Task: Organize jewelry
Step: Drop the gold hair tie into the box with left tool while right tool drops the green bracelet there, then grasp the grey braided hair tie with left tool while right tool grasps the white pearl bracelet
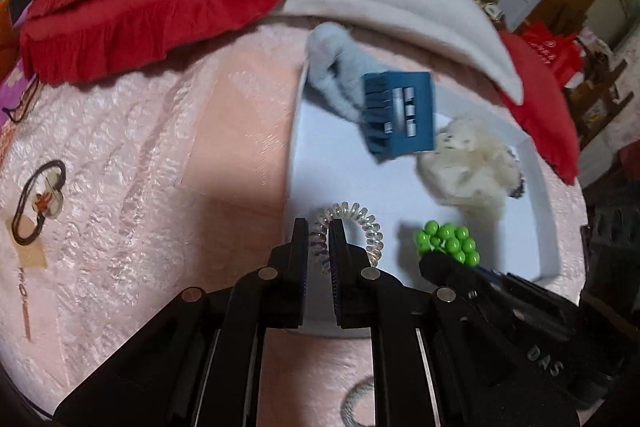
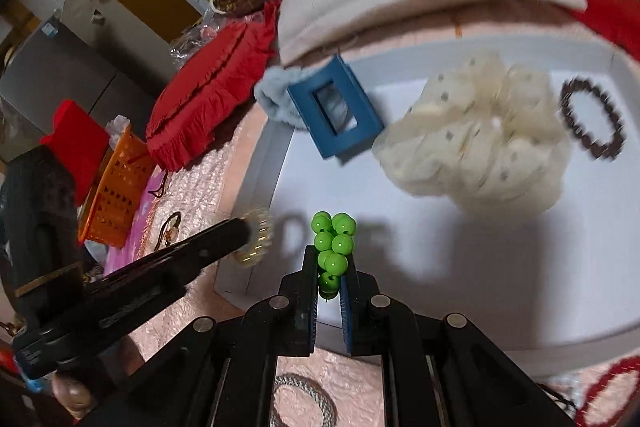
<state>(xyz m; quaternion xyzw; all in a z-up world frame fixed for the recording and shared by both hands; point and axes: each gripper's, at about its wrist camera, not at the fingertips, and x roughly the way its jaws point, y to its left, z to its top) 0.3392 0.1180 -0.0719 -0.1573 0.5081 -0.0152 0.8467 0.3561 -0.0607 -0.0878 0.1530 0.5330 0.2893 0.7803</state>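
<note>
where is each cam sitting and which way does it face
Left wrist: on the left gripper, looking forward and down over the white tray; its fingers pinch the clear spiral hair tie, the right gripper entering from the right.
Right wrist: on the right gripper, facing the same tray; its fingers pinch the green bead bracelet, the left gripper reaching in from the left.
Shared: tray, blue hair claw, cream scrunchie, green beads.

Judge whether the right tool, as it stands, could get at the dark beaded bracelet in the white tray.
Probably not yet. The right tool is shut on the green bead bracelet, so it is occupied. The dark beaded bracelet lies uncovered beside the cream scrunchie in the white tray.
</note>
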